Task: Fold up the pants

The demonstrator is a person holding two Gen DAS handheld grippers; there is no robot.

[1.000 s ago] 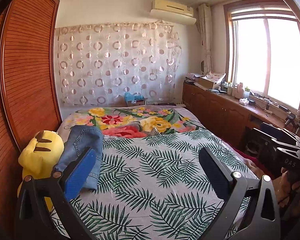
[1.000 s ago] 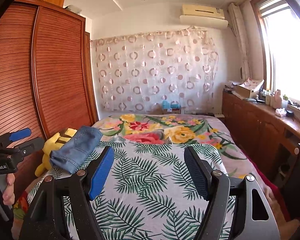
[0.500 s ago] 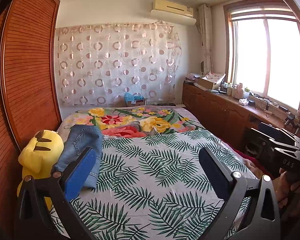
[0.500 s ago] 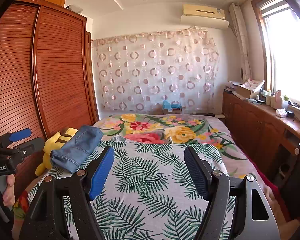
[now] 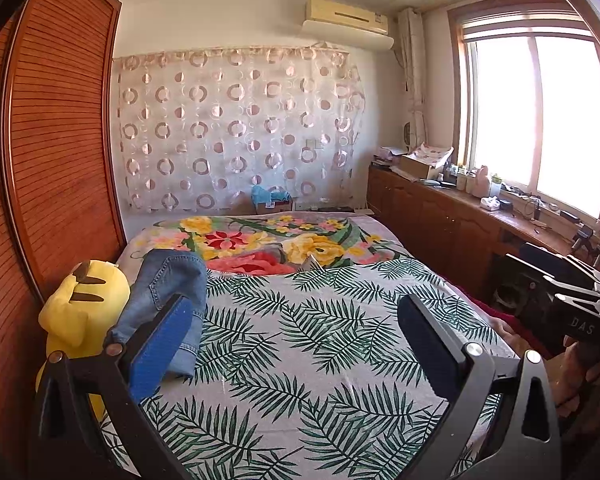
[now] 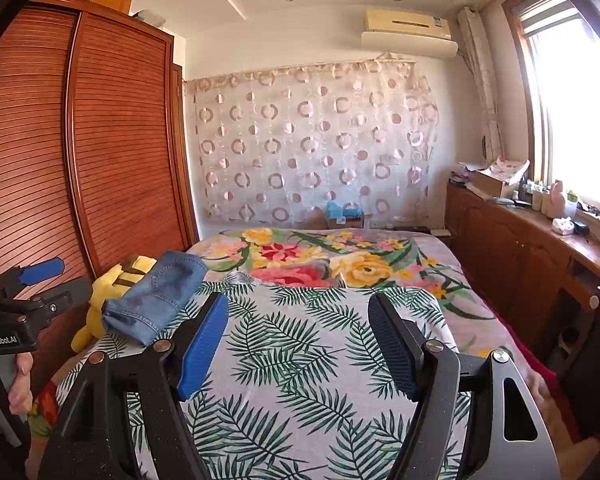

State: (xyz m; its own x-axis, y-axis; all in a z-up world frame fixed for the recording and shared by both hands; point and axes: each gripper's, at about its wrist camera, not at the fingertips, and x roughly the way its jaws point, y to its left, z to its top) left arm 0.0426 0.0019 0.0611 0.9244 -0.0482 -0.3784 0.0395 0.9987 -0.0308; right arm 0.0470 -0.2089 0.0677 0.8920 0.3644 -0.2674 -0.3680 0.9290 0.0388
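A pair of blue jeans [image 5: 168, 292] lies folded into a compact bundle on the left side of the palm-leaf bedspread [image 5: 320, 340], leaning against a yellow plush toy. In the left wrist view my left gripper [image 5: 296, 312] hangs open over the near part of the bed, with nothing between its pads and the jeans just behind its blue left pad [image 5: 160, 348]. My right gripper [image 6: 298, 308] is also open and empty, and the jeans [image 6: 156, 296] lie ahead of it to the left. Neither gripper touches the jeans.
The yellow plush toy [image 5: 80, 312] sits at the bed's left edge against a slatted wooden wardrobe [image 5: 60, 140]. A floral blanket [image 5: 260, 240] covers the far end of the bed. Wooden cabinets [image 5: 440, 224] with clutter on top run along the right under the window. A hand [image 6: 18, 380] holds the left gripper's handle.
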